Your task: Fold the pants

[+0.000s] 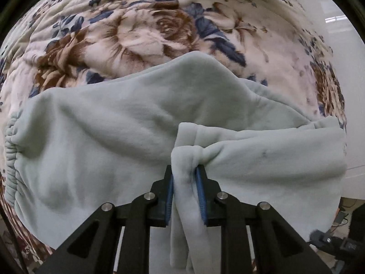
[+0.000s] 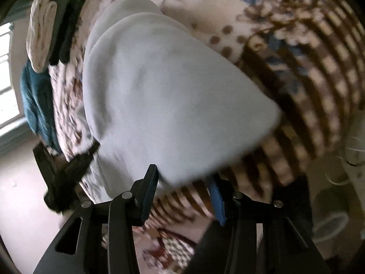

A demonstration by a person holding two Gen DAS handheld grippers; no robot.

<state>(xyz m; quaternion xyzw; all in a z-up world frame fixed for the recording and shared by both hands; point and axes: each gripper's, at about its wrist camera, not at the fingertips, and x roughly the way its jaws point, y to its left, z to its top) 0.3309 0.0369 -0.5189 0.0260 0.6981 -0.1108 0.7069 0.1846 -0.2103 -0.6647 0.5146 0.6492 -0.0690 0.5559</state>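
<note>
Pants of pale mint-green fleece lie spread on a thick blanket printed with brown roses and blue leaves, which covers a bed. The elastic waistband is gathered at the left edge of the left wrist view. The left gripper, black with blue pads, is closed tightly on a bunched fold of the pants, and the fabric hangs down between its fingers. In the right wrist view, which is blurred, the same pants fill the middle. The right gripper stands parted at the near edge of the cloth; whether its pads press on the cloth I cannot tell. Folded dark and light clothes lie stacked at the far end of the blanket.
</note>
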